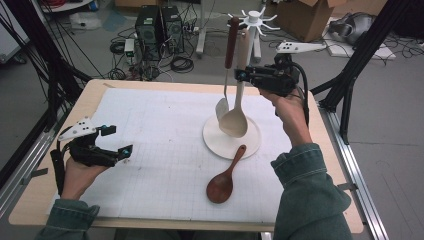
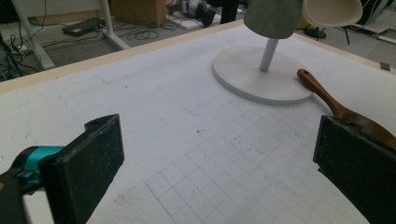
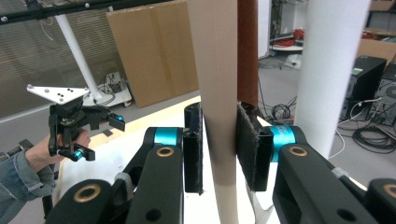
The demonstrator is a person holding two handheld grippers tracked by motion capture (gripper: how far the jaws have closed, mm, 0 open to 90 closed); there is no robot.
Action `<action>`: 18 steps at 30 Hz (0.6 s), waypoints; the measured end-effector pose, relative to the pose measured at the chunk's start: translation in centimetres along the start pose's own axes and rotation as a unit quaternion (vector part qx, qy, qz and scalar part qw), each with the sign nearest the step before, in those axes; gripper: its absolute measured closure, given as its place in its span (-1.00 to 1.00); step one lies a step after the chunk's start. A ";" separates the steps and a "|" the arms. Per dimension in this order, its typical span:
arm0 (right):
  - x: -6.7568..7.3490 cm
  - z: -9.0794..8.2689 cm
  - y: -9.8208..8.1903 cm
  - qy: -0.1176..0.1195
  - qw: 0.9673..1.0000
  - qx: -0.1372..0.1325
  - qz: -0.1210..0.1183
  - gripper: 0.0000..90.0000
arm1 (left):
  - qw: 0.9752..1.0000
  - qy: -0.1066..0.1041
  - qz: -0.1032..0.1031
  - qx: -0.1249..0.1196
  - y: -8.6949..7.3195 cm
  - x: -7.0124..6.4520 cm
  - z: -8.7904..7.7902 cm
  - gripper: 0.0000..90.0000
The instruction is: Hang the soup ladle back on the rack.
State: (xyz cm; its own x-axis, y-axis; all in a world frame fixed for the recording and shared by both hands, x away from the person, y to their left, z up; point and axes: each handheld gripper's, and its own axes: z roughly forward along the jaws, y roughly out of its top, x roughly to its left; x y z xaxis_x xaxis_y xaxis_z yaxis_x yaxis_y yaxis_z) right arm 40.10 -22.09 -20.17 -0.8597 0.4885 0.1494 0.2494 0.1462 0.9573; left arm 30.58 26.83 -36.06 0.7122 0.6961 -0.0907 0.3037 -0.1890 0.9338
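Beige spoon [image 1: 239, 100], smooth with a long flat handle, hangs upright over the round white stand base [image 1: 252, 145]. Left gripper [image 1: 114, 141] rests low on the gridded mat [image 1: 165, 130], jaws apart; right gripper [image 1: 242, 75], held level, clamps the spoon's handle.

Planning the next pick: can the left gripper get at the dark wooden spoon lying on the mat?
Probably yes: the left gripper is open, and bare mat lies between it and the dark wooden spoon.
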 end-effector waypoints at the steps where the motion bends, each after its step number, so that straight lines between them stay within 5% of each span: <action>1: 0.0 -0.1 0.0 0.000 1.000 -0.001 -0.001 0.62 | 1.000 0.000 0.000 0.000 0.0 0.0 0.0 -0.95; 18: -0.1 -2.8 -0.2 -0.015 1.000 -0.015 -0.009 0.87 | 1.000 0.001 -0.007 -0.004 -0.1 0.4 -0.4 -0.95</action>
State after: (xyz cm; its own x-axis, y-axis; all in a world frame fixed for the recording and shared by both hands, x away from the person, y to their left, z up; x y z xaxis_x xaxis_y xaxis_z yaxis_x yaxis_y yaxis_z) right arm 38.87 -24.59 -19.66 -0.8497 0.5123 0.1246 0.2202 0.1301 0.9667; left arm 30.57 27.45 -36.08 0.7062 0.7006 -0.1026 0.3089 -0.1743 0.9350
